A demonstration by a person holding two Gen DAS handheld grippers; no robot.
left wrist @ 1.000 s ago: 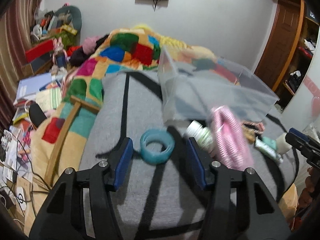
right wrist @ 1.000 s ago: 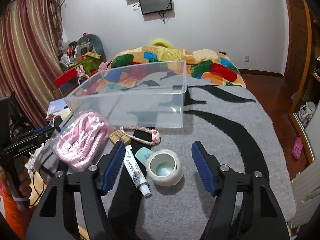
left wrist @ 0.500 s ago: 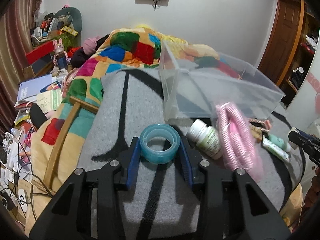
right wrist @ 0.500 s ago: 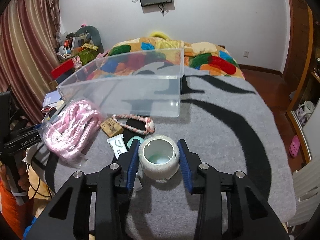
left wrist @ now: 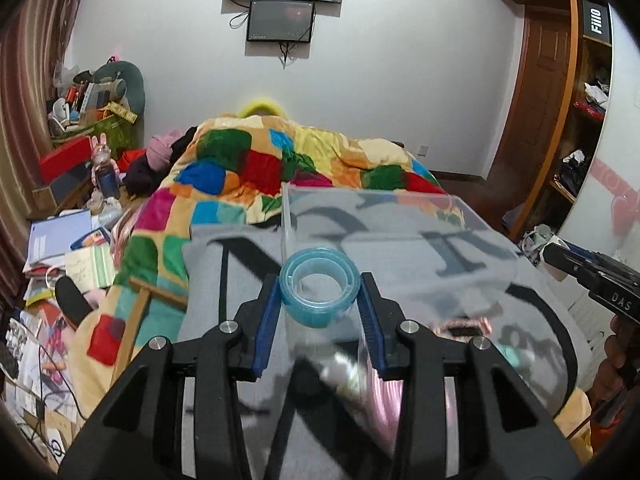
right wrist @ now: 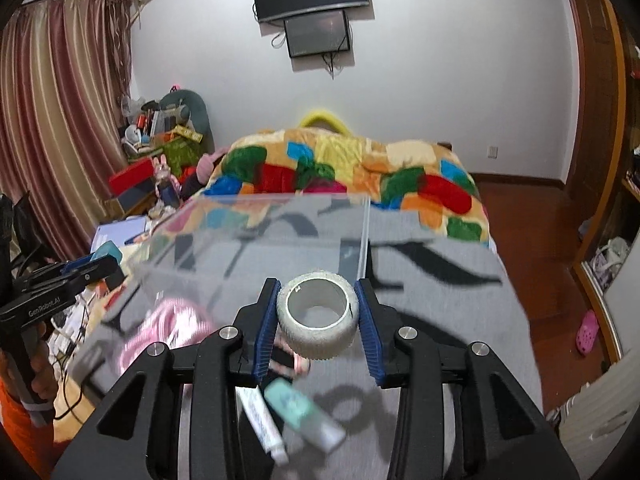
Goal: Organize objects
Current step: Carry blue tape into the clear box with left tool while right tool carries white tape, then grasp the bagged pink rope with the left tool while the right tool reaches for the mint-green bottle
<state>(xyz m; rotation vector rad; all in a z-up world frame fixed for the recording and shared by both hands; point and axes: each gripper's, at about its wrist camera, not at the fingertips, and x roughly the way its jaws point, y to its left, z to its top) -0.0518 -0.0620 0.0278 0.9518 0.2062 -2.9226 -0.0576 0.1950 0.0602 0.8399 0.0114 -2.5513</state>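
Both grippers have lifted their loads off the grey blanket (right wrist: 460,320): the left gripper (left wrist: 319,312) clamps a blue tape roll (left wrist: 319,298), the right gripper (right wrist: 318,320) a white tape roll (right wrist: 318,316). Each now hangs beside the clear plastic bin (right wrist: 260,236), likely their destination.

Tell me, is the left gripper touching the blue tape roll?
Touching. In the left wrist view, the left gripper has both blue pads pressed against the sides of the blue tape roll.

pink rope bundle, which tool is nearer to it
Left. The left tool, holding blue tape, is right above the pink rope bundle; the right tool is off to its side.
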